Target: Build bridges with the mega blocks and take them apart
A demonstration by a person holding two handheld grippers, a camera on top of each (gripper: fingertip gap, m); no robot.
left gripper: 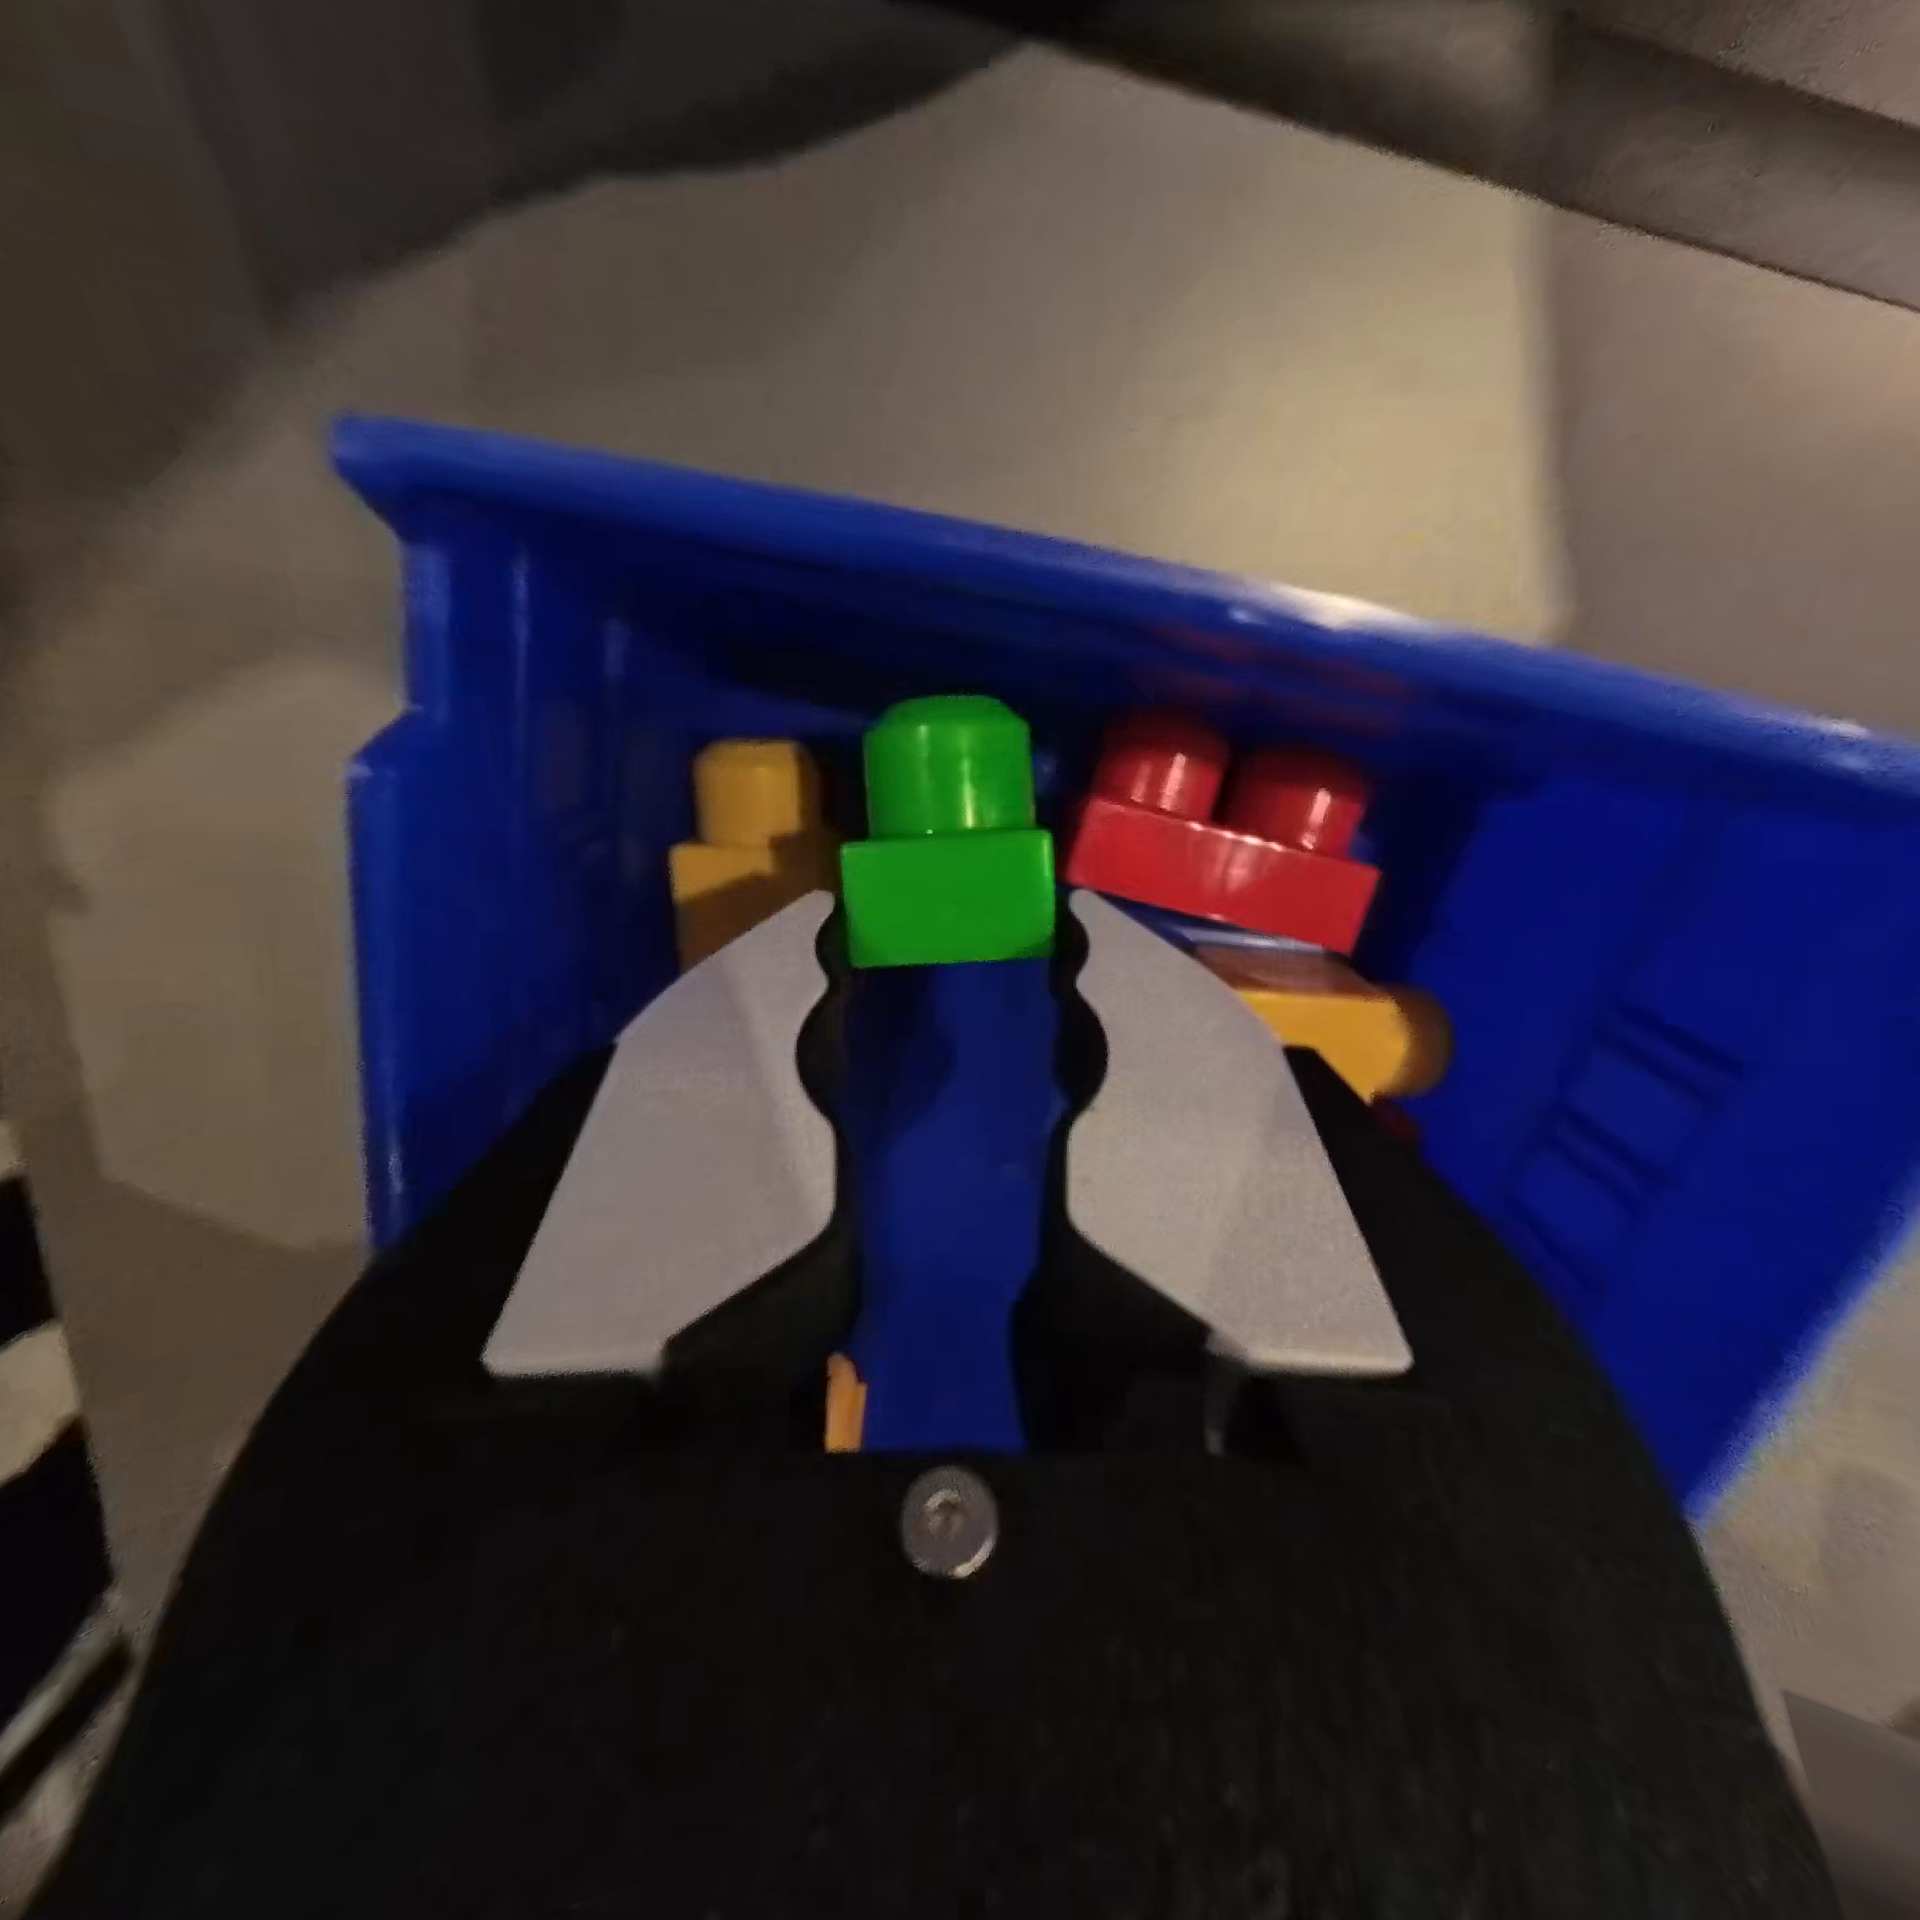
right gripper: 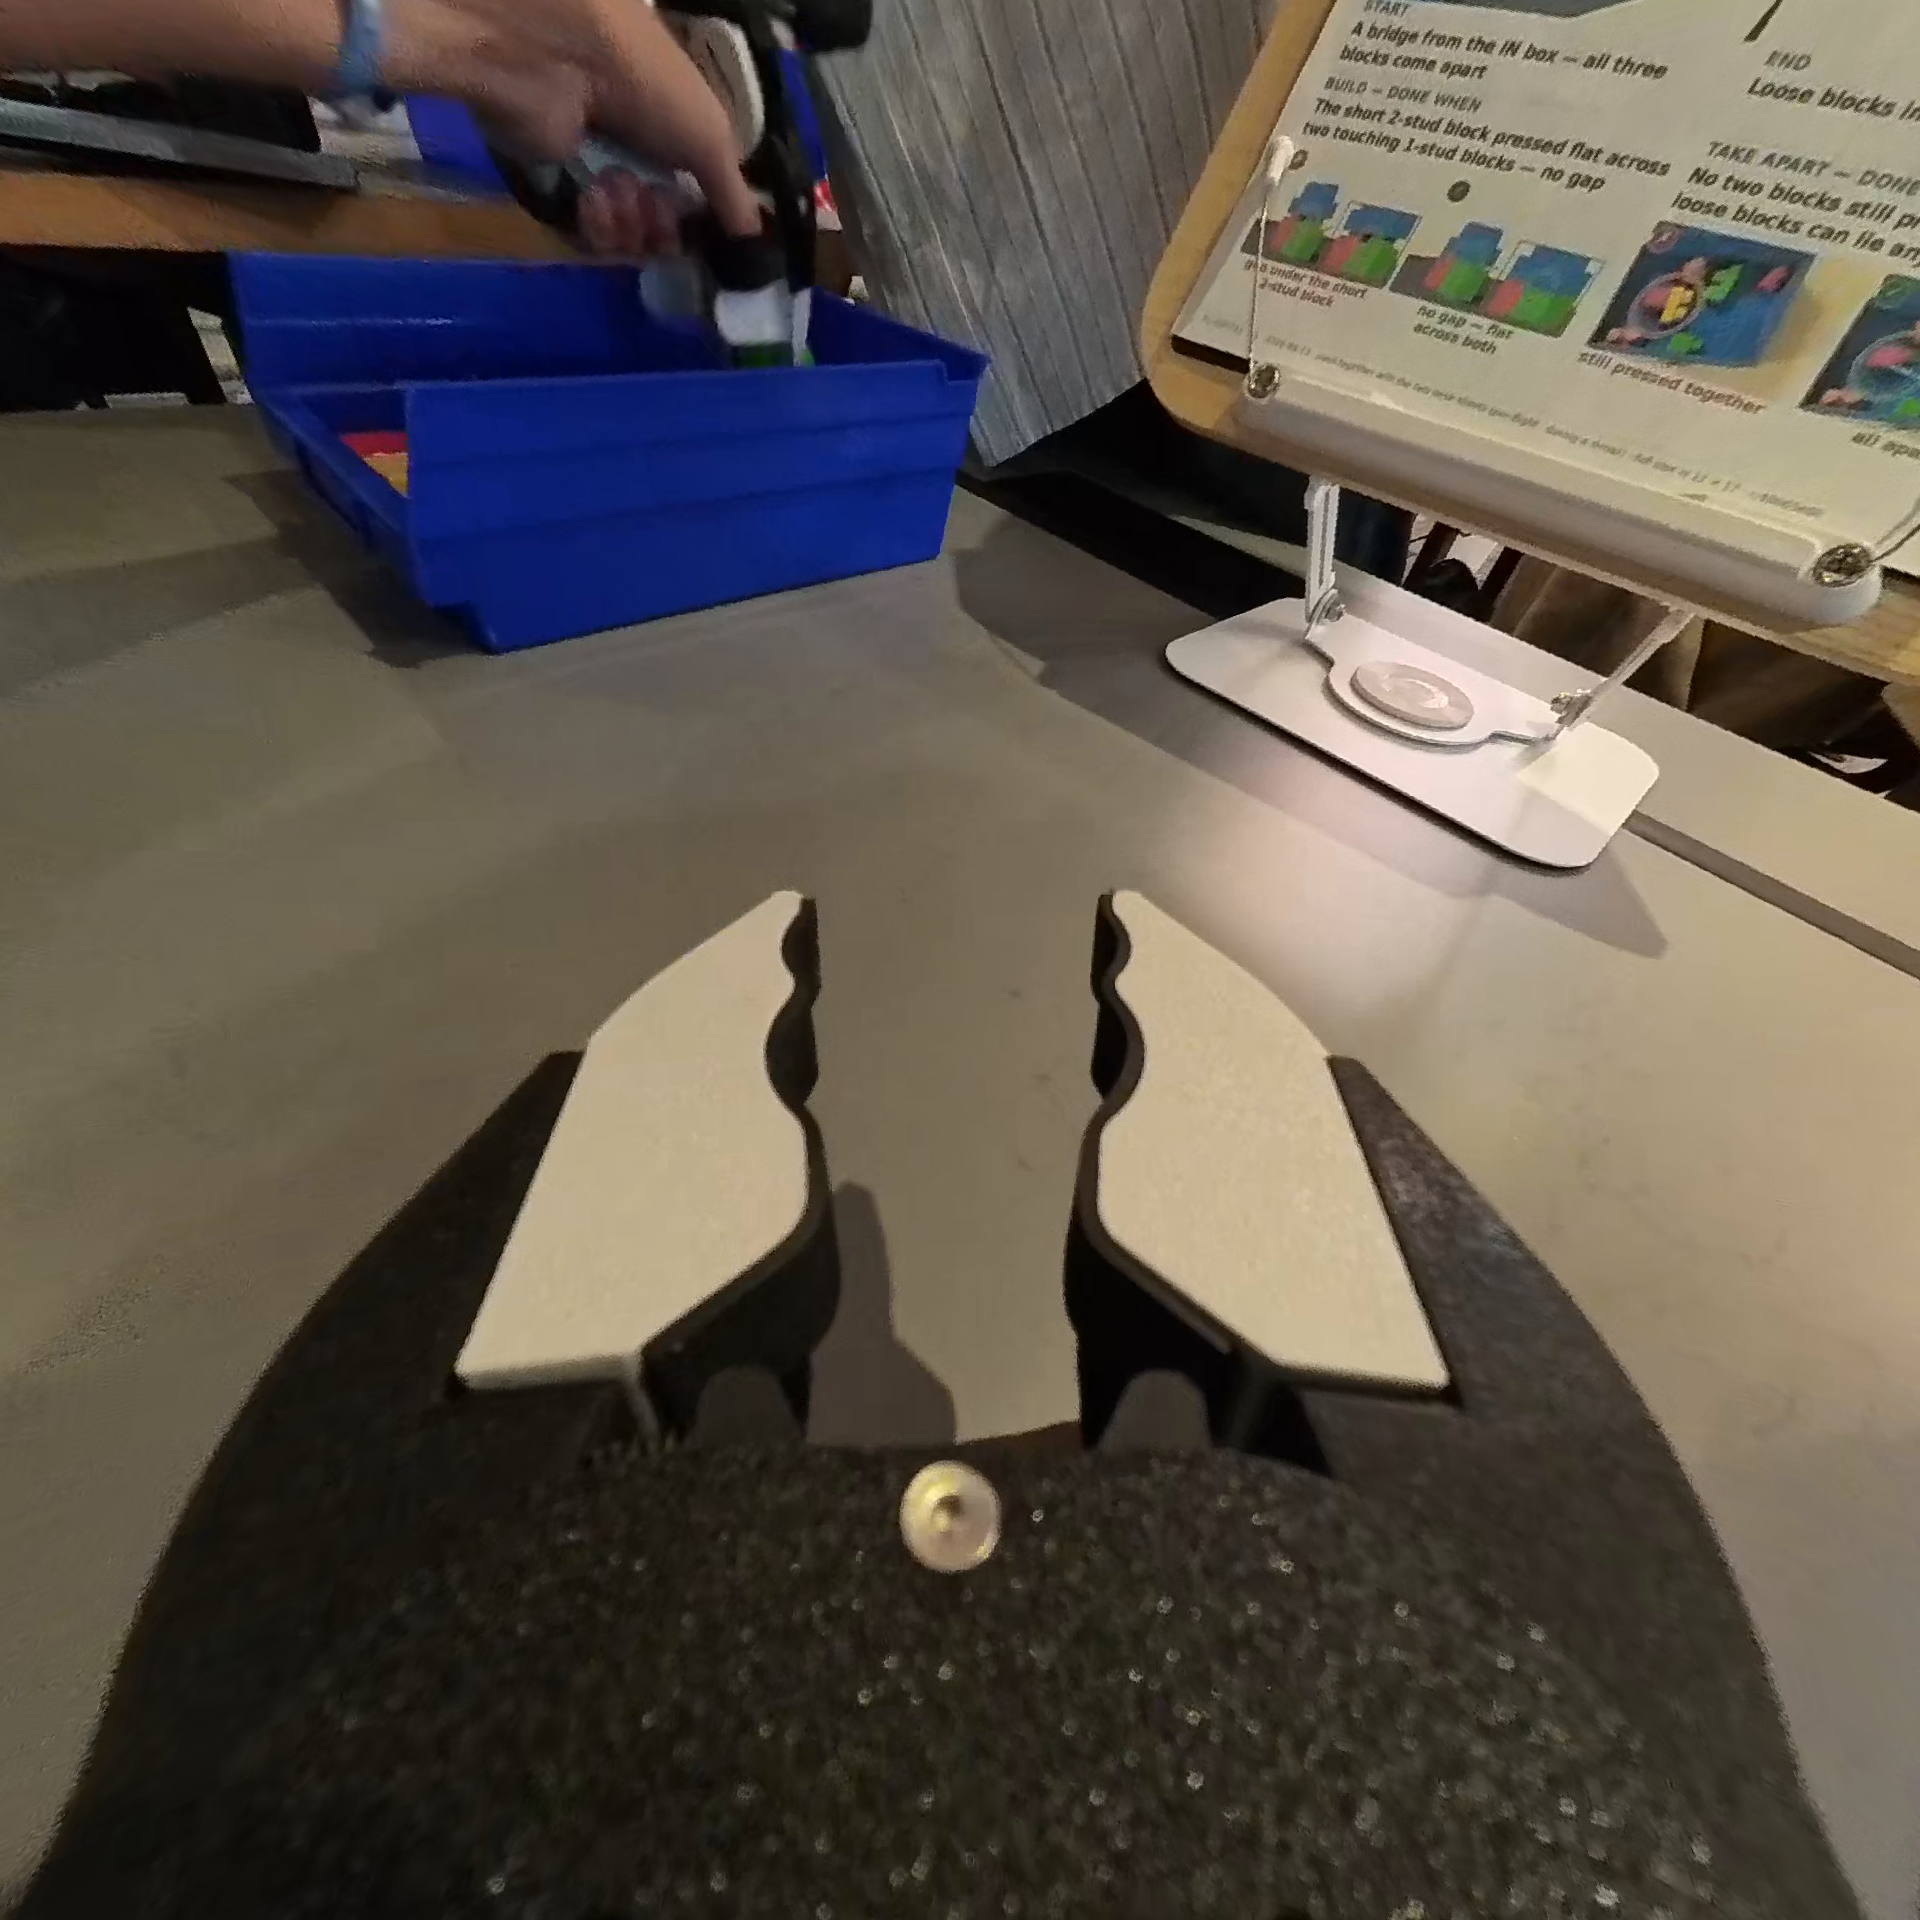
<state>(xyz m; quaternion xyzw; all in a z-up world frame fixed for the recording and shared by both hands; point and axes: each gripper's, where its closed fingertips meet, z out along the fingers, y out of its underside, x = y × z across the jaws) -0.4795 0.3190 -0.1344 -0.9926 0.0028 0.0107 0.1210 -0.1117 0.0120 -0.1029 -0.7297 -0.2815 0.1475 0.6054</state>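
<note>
In the left wrist view my left gripper (left gripper: 948,930) is inside a blue bin (left gripper: 1662,1039), its fingertips closed on the base of a green one-stud block (left gripper: 945,894). Behind it in the bin lie a yellow block (left gripper: 743,831), a red two-stud block (left gripper: 1226,847) and another yellow block (left gripper: 1351,1029). The right wrist view shows the left gripper (right gripper: 764,312) far off, held by a hand (right gripper: 582,94) and dipped into the far blue bin (right gripper: 894,353). My right gripper (right gripper: 956,914) is open and empty, low over the grey table (right gripper: 520,831).
A second blue bin (right gripper: 675,520) stands in front of the first at the table's back left, with red and yellow showing inside. An instruction sheet on a wooden board (right gripper: 1558,260) rests on a white stand (right gripper: 1403,727) at the back right.
</note>
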